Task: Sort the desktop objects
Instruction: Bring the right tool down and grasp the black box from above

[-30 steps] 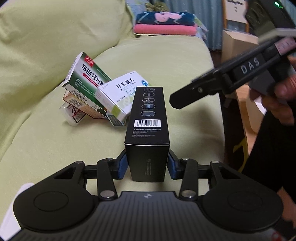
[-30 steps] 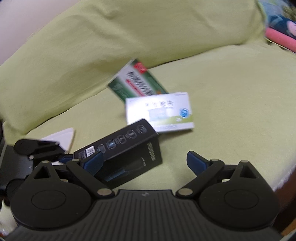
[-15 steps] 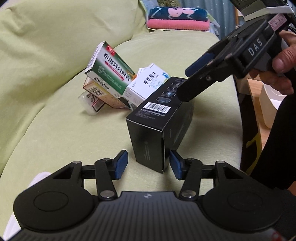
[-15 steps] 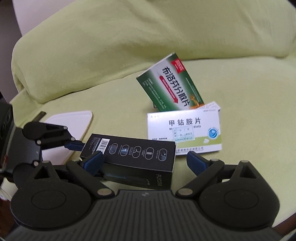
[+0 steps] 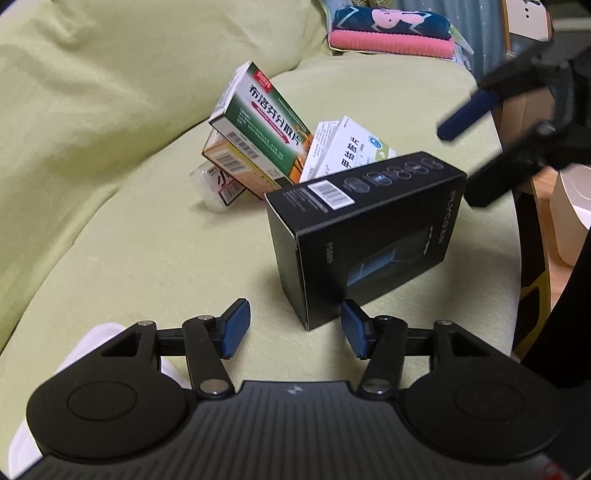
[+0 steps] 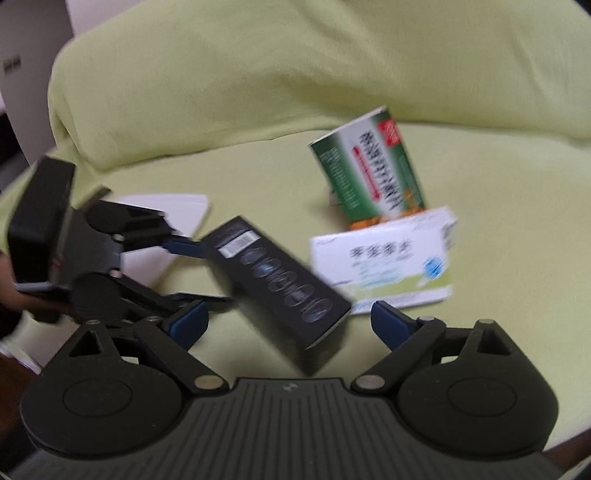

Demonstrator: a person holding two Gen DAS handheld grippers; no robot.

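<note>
Left wrist view
Left hand-held gripper [image 5: 292, 329]: its blue pads are standing spread apart, released, gripping nothing.
Black box [image 5: 373, 232]: sitting on the green sofa seat [image 5: 155, 258] just ahead of this hand-held gripper, turned at an angle; its near lower corner is sitting just ahead of the gap between the two pads, touching neither as far as I can see.
Green medicine box [image 5: 264, 123]: leaning tilted, farther ahead and to the left of the black box, propped over an orange-edged box [image 5: 225, 162].
White medicine box [image 5: 345, 147]: lying just behind the black box, partly hidden by it.
Small clear packet [image 5: 212, 186]: lying at the left foot of that pile.
Right hand-held gripper [image 5: 461, 155]: hovering ahead and to the right, beyond the far end of the black box, fingers apart and empty.
Folded towels [image 5: 391, 31]: lying far ahead on the sofa.

Right wrist view (blurred)
Right hand-held gripper [image 6: 288, 325]: pads wide apart, released.
Black box [image 6: 277, 280]: lying slantwise ahead, its near end between the pads without clear contact.
Left hand-held gripper [image 6: 195, 266]: ahead to the left, its fingers open at the box's far end.
White medicine box [image 6: 384, 262]: ahead to the right, with the green medicine box [image 6: 369, 170] standing behind it.
White flat thing [image 6: 166, 225]: lying ahead left on the sofa seat [image 6: 258, 177].
</note>
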